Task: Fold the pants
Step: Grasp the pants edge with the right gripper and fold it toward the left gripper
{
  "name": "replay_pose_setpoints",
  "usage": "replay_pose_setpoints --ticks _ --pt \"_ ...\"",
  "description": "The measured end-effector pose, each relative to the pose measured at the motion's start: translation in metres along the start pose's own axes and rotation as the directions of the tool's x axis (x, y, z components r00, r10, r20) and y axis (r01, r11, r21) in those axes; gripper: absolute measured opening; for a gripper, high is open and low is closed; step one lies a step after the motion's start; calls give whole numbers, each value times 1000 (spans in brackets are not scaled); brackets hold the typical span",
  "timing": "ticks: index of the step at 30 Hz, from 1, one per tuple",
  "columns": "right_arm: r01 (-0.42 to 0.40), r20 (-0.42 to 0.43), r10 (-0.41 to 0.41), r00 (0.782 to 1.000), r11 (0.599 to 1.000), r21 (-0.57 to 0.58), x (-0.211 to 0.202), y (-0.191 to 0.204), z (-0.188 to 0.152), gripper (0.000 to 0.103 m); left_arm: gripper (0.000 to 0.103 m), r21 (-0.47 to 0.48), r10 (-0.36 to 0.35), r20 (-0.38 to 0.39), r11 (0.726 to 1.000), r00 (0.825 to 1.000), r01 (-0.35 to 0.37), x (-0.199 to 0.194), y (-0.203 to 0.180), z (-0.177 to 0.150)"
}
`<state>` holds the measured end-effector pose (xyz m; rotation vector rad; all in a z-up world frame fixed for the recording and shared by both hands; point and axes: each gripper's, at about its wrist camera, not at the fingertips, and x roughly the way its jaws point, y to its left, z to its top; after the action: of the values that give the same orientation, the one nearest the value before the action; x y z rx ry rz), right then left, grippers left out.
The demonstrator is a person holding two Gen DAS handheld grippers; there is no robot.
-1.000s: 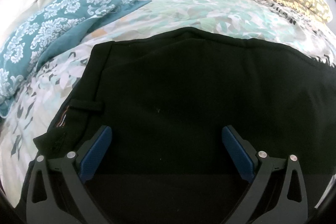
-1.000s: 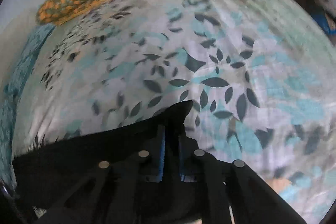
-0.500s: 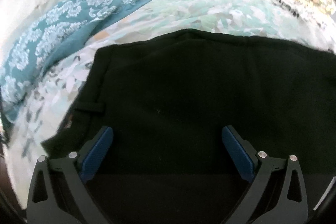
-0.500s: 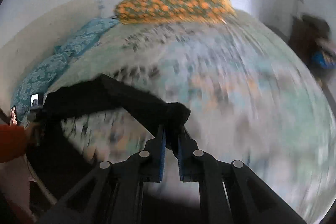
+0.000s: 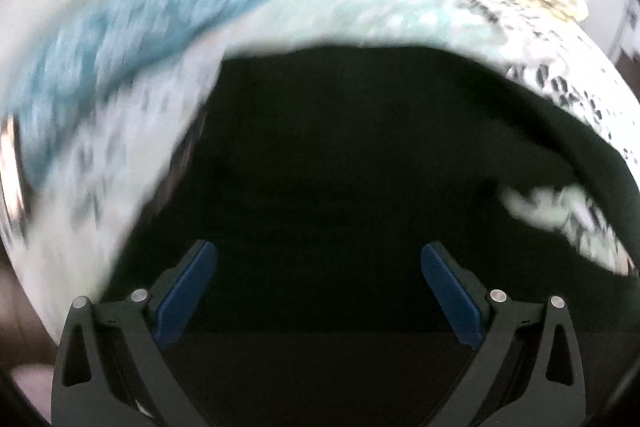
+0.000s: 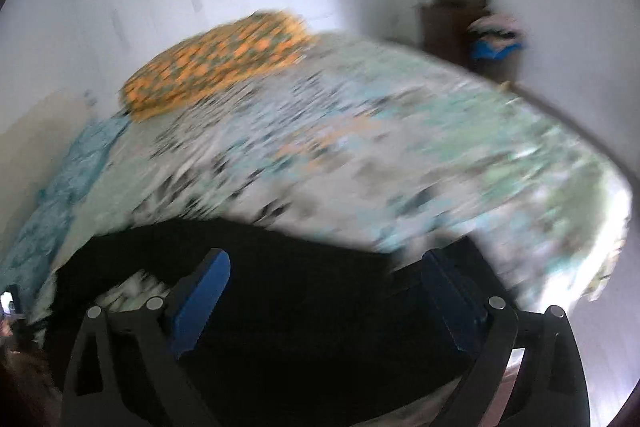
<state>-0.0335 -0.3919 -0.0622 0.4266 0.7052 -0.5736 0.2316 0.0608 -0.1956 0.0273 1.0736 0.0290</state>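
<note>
Your right gripper (image 6: 320, 295) is opening its jaws with nothing pinched, your left gripper (image 5: 318, 287) gapes empty, and the black pants (image 5: 360, 167) lie on the bed (image 6: 360, 147) filling the centre of both views, running lengthwise toward the right.

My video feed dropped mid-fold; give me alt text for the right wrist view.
Blurred view: the right hand-held gripper, its jaws opening with nothing pinched between them, is above black pants on a leaf-print bedspread. An orange-patterned pillow lies beyond.
</note>
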Motion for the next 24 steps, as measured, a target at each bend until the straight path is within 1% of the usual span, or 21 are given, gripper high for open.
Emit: replay_pose_setpoints --ticks 1,2,3,4,5,6,7,8,9,10,11,12,13,14,15,16,17,18,20,22,24 --pt "-61 -37 60 997 998 -25 9 17 -13 96 102 -24 13 -53 1000 999 -15 10 9 -8" --pt "-102 -74 98 992 993 -53 20 33 -24 96 103 -60 46 -116 997 992 -53 22 20 -14" --pt "-142 -145 127 981 985 -99 38 56 -41 96 103 -106 30 -99 994 995 -41 21 30 -14" --pt "-156 -192 130 973 979 -128 50 68 -55 96 103 -138 26 -82 990 996 -38 18 36 -11" --pt "-170 -256 126 958 973 -157 66 82 -72 96 103 -151 26 -90 988 996 -39 18 38 -9" --pt "-176 -307 117 945 969 -173 77 89 -86 96 103 -149 19 -98 988 995 -34 19 40 -10" --pt "-184 -363 106 926 965 -186 89 95 -99 96 103 -129 22 -96 991 995 -34 20 39 -11" --pt "-194 -411 97 906 960 -201 98 99 -110 96 103 -94 39 -90 994 995 -48 20 35 -14" --pt "-187 -413 80 907 956 -227 99 102 -113 96 103 -71 55 -88 996 995 -61 21 32 -15" --pt "-191 -397 75 915 946 -261 97 104 -115 96 103 -58 72 -84 995 994 -76 21 28 -17" --pt "-202 -391 86 916 943 -266 94 104 -113 96 103 -55 85 -74 994 994 -89 21 27 -17" --pt "-219 -389 110 915 944 -248 92 101 -110 96 103 -57 93 -62 994 994 -97 21 26 -18" --pt "-237 -373 147 916 949 -207 90 93 -105 96 103 -59 99 -49 993 994 -102 21 26 -20" --pt "-268 -348 207 914 954 -136 85 82 -101 96 103 -59 108 -33 992 994 -110 20 25 -21" --pt "-308 -333 273 902 950 -56 83 70 -95 96 103 -57 117 -26 991 993 -118 20 23 -23" --pt "-352 -312 356 881 933 71 86 51 -89 96 103 -56 125 -24 990 992 -126 18 21 -25" --pt "-359 -290 393 873 918 166 88 36 -87 96 103 -58 128 -25 990 991 -129 18 22 -24" --pt "-350 -261 412 873 902 253 90 19 -86 96 103 -62 130 -26 989 991 -132 18 22 -24" --pt "-321 -182 412 893 865 385 91 -15 -82 96 103 -65 132 -23 989 991 -134 17 22 -25" --pt "-273 -122 375 919 830 486 90 -46 -78 96 103 -65 132 -18 989 991 -133 17 22 -25" --pt "-229 -91 324 942 815 532 87 -66 -73 96 103 -65 132 -11 989 991 -133 16 22 -27"
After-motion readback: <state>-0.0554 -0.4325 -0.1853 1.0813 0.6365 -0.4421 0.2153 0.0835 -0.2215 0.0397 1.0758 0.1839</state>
